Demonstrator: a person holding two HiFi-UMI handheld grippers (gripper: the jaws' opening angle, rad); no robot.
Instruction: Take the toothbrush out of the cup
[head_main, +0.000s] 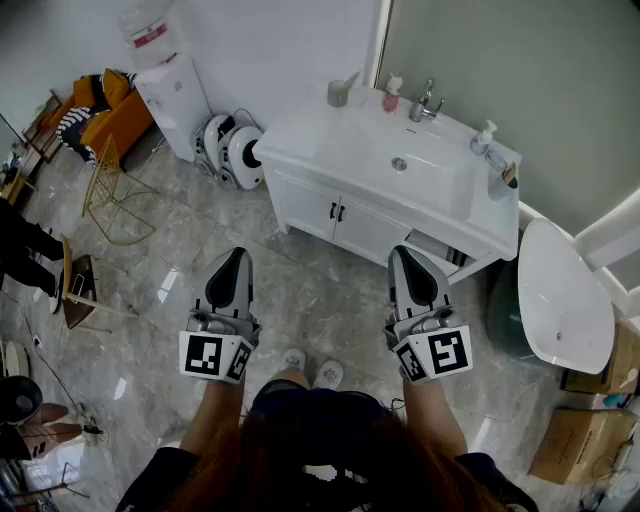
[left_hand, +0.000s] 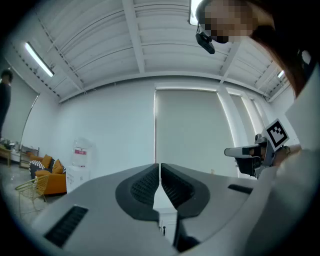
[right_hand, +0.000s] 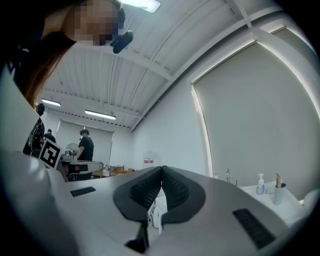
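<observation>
The toothbrush (right_hand: 278, 178) stands upright in its cup (right_hand: 280, 193) at the lower right of the right gripper view, well apart from both grippers. Nearest, at the bottom of the head view, the person's two forearms reach upward in the frame. The left gripper (head_main: 234, 256) sits left of centre and the right gripper (head_main: 404, 254) right of centre, side by side. Each has its jaws pressed together with nothing between them. Beyond their tips lies the grey marble floor (head_main: 300, 290), then the white vanity (head_main: 340, 205) across the upper middle. Its basin (head_main: 398, 160) is sunk in the top, with a faucet (head_main: 425, 100) at the back edge. A soap bottle (head_main: 484, 137) stands near the vanity's right end, and the cup is just beside it. Farthest, at the upper left, a water dispenser (head_main: 170, 95) stands against the wall
</observation>
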